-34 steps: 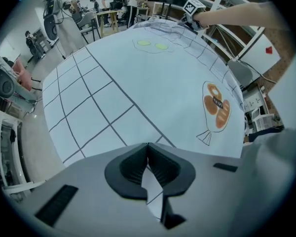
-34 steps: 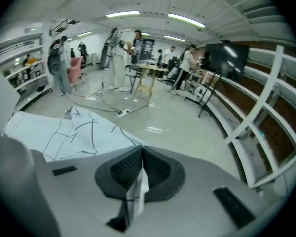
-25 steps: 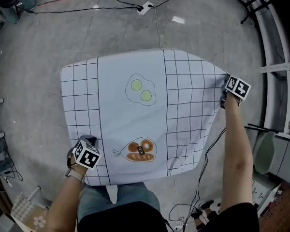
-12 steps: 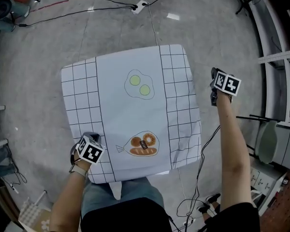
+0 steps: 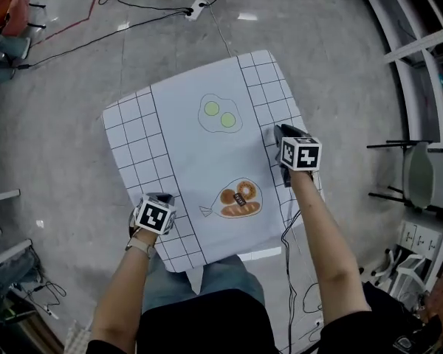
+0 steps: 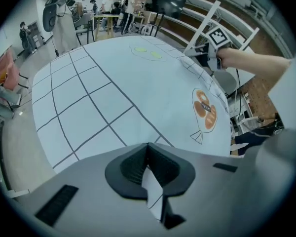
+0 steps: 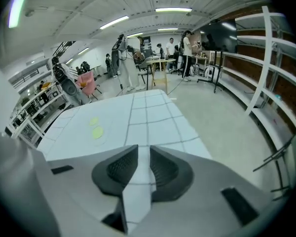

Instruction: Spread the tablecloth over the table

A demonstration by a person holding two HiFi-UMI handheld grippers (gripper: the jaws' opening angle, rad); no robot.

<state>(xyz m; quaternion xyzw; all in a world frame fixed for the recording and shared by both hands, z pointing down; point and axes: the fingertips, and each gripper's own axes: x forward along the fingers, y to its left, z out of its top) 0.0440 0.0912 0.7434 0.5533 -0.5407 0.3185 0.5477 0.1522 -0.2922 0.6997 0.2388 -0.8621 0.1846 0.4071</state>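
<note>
Grey concrete floor [image 5: 59, 80] lies all round the table, which is hidden under the tablecloth [image 5: 199, 153]; the cloth lies spread flat over the top, printed with grid lines, two fried eggs and a bag of bread

Left gripper [image 5: 160, 199] is clenched on a fold of the cloth at the near left corner. Right gripper [image 5: 283, 133] hangs over the right-hand grid strip; its jaws have just been opening and stand apart, with cloth showing in the gap but the pads not pressing on it

Risks, as I judge them:
- with only the left corner pinned, any tug from that side could drag the whole sheet off square or pull the far edge short
- if the right jaws close on a loose pinch, they may lift a ridge and leave a crease rather than smooth it
- the cable [image 5: 286, 234] trailing under the right arm hangs close to the near right overhang and could snag it

Around the table: a power strip [image 5: 196, 8] and leads on the floor beyond the far edge, and white shelving [image 5: 417, 46] curving along the right. None of these touch the cloth; the shelving narrows the space on the right side
</note>
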